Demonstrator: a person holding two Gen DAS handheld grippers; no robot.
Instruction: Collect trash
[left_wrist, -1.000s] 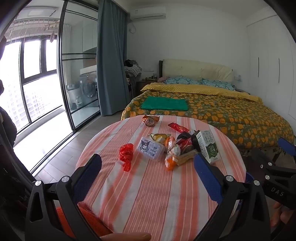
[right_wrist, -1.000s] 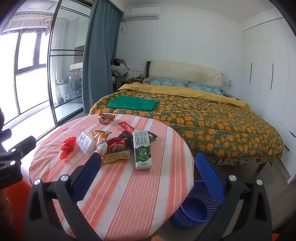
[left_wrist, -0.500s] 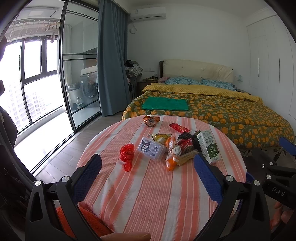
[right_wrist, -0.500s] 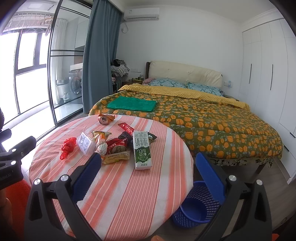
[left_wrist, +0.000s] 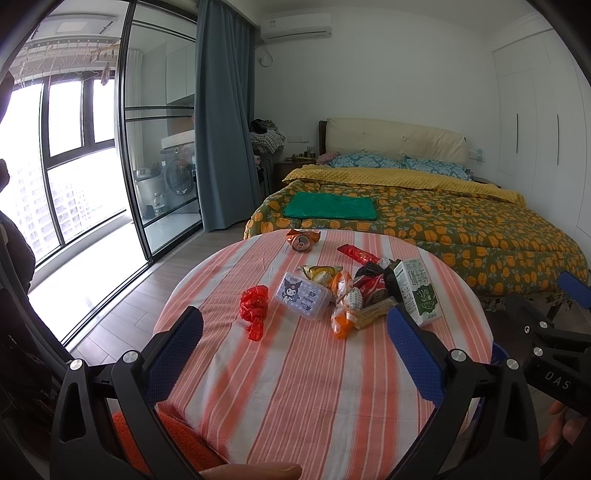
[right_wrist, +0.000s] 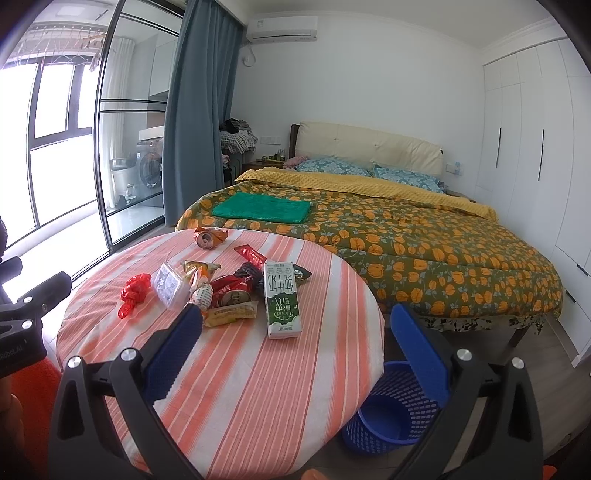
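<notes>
— Trash (left_wrist: 347, 291) lies heaped on the striped table (left_wrist: 295, 387), ahead of the left tool (left_wrist: 291, 343), released and empty.

— Right tool (right_wrist: 295, 339) gapes too; only its view shows the blue basket (right_wrist: 388, 413) below its right finger.

One green-and-white milk carton (right_wrist: 281, 300), one clear plastic box (right_wrist: 168, 286), two crushed cans (right_wrist: 208, 238), one crumpled red wrapper (right_wrist: 133, 294), and one blue mesh wastebasket (right_wrist: 391, 410) were present.

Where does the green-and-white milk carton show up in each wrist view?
Left wrist: milk carton right of centre, at the trash pile's right edge, near the right finger.
Right wrist: carton near centre, lying flat.
Shared landmark: crushed can at the table's far edge.
</notes>
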